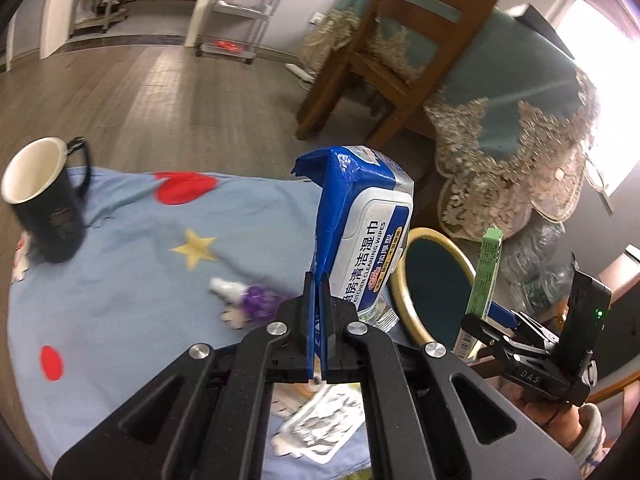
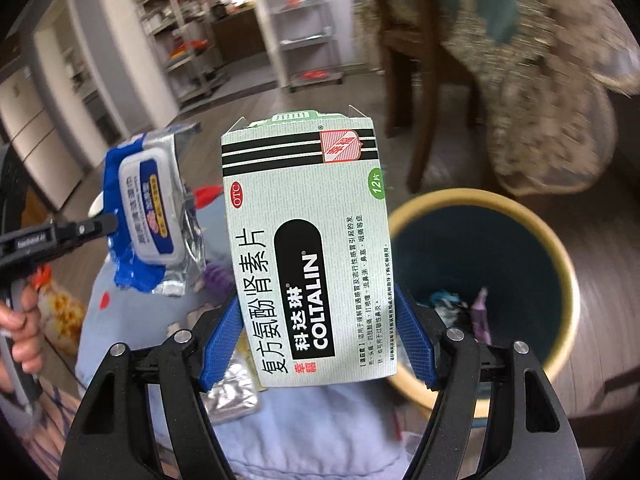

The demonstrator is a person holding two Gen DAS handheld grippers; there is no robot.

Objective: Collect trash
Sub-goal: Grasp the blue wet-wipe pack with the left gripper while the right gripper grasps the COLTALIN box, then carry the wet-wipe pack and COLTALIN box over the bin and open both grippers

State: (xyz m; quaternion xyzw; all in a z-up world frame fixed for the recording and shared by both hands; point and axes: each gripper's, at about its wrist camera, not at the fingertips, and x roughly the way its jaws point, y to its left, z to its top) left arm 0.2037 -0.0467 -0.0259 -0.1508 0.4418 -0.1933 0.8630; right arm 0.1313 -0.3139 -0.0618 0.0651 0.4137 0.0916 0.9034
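My left gripper (image 1: 319,280) is shut on a blue wet wipes pack (image 1: 362,224) and holds it upright above the blue cloth. The pack also shows in the right wrist view (image 2: 150,216), at the left. My right gripper (image 2: 320,312) is shut on a green and white medicine box (image 2: 308,252), held upright beside a round bin (image 2: 496,240) with a yellow rim. The box (image 1: 484,280) and the bin (image 1: 434,280) also show in the left wrist view, at the right. The bin holds some scraps.
A black mug (image 1: 44,200) stands on the blue cloth (image 1: 140,272) at the left. A purple and white wrapper (image 1: 248,298) and a flat printed packet (image 1: 320,424) lie on the cloth. A wooden chair (image 1: 404,48) and a table with a lace cloth (image 1: 520,132) stand behind the bin.
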